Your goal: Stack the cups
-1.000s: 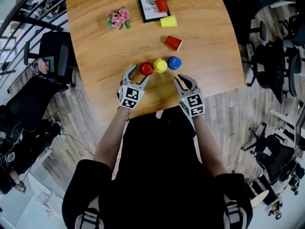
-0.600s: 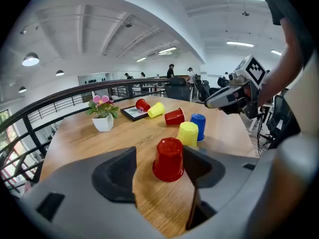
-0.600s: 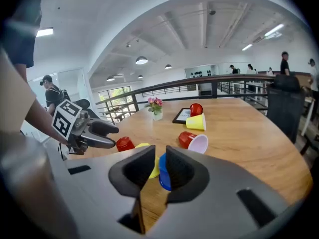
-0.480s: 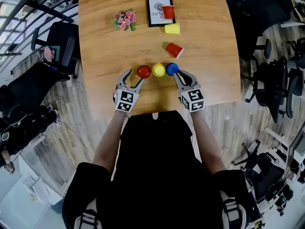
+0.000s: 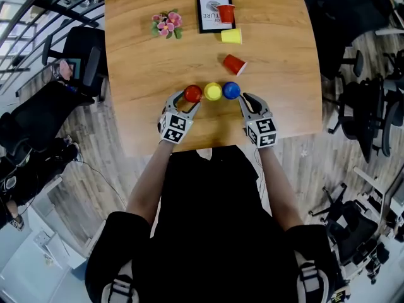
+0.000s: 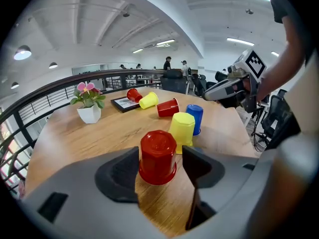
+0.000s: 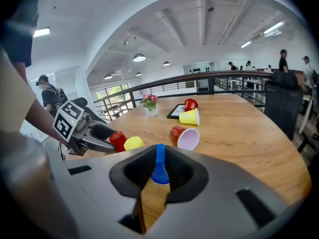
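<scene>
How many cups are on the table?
6. Three stand upside down in a row near the table's front edge: red cup, yellow cup, blue cup. Farther back, a tipped red cup, a tipped yellow cup, and a far red cup on the picture frame. None seem hidden.

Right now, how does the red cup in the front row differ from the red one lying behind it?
The front red cup stands upside down; the back red cup lies on its side, white inside showing. The front red cup sits between the open jaws of the left hand-held gripper; the back red cup lies alone. Both are red, on the table.
</scene>
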A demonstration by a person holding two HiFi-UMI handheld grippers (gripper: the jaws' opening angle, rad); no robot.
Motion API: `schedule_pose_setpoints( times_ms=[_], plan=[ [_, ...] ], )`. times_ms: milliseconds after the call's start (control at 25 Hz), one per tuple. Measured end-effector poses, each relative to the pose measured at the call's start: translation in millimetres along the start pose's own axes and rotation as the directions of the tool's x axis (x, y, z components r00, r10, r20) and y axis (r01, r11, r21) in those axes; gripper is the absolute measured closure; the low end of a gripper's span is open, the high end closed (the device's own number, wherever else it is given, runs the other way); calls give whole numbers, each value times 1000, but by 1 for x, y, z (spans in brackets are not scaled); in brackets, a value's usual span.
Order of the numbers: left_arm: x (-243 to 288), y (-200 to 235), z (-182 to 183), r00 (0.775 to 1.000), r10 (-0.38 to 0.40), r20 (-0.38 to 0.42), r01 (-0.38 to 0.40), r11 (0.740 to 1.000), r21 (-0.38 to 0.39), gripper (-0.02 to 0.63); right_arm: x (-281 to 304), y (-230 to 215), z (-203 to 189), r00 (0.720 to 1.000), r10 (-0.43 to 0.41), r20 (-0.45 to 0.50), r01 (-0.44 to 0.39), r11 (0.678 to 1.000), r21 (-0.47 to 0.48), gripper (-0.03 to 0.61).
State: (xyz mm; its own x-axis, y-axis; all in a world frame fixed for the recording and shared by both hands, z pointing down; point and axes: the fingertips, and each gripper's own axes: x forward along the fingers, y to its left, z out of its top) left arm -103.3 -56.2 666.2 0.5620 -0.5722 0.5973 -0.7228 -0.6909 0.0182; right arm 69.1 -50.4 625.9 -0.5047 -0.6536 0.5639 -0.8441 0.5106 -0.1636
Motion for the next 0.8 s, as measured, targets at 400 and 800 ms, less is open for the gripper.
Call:
schedule_pose_setpoints(
  times_ms=[400, 800],
  plan=[
    [9, -6, 2, 997, -75, -11, 75, 997, 28, 324, -5, -3, -10, 999, -53, -3, 53, 997, 61, 517],
    [-2, -10, 21, 995, -88, 51, 88, 996, 20, 322, 12, -26, 6, 998, -61, 10, 60, 995, 80, 487]
  ],
)
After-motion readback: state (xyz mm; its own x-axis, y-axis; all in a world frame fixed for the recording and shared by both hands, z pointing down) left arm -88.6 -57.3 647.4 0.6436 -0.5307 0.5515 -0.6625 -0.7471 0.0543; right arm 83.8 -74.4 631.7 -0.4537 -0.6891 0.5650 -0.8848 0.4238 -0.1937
